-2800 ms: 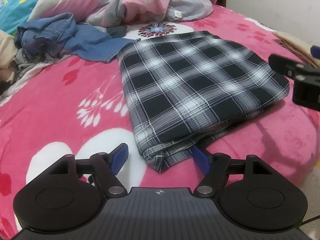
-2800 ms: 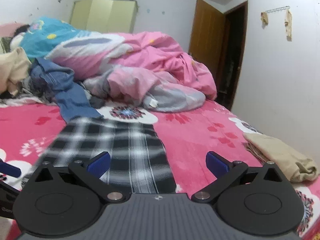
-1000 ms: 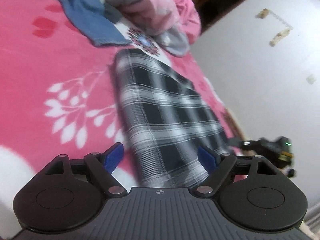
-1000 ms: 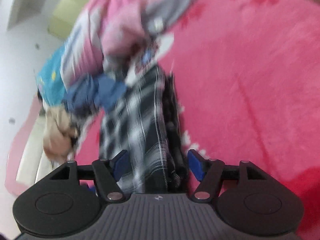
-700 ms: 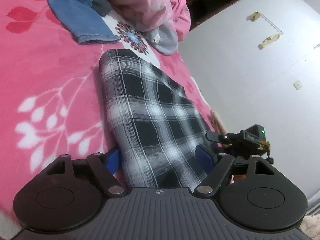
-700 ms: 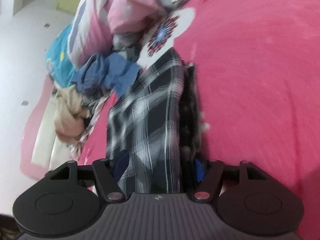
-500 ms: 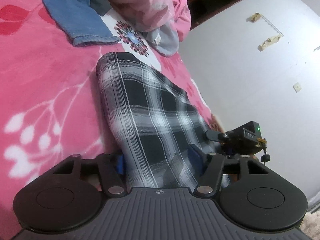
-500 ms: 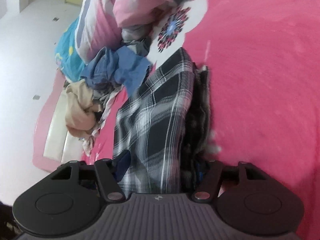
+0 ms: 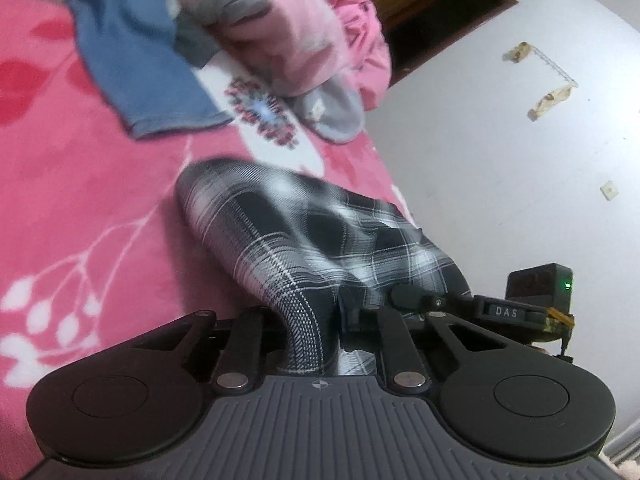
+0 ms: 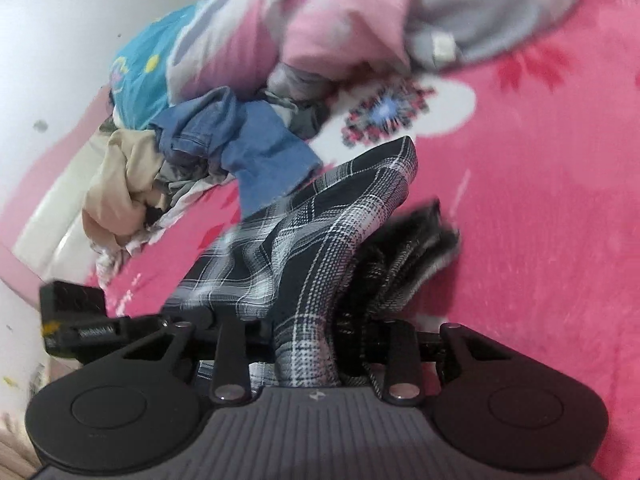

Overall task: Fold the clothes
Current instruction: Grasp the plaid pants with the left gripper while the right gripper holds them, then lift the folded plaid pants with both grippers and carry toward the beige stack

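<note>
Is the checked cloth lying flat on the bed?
No. The checked cloth is bunched up: the left gripper and right gripper are closing on its near edge, which rises off the bed.

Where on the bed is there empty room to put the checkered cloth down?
Bare pink blanket lies left of the plaid cloth, below the blue jeans. More bare blanket is on its other side, below the pink quilt. The head end is crowded with jeans, a beige garment and quilt.
</note>
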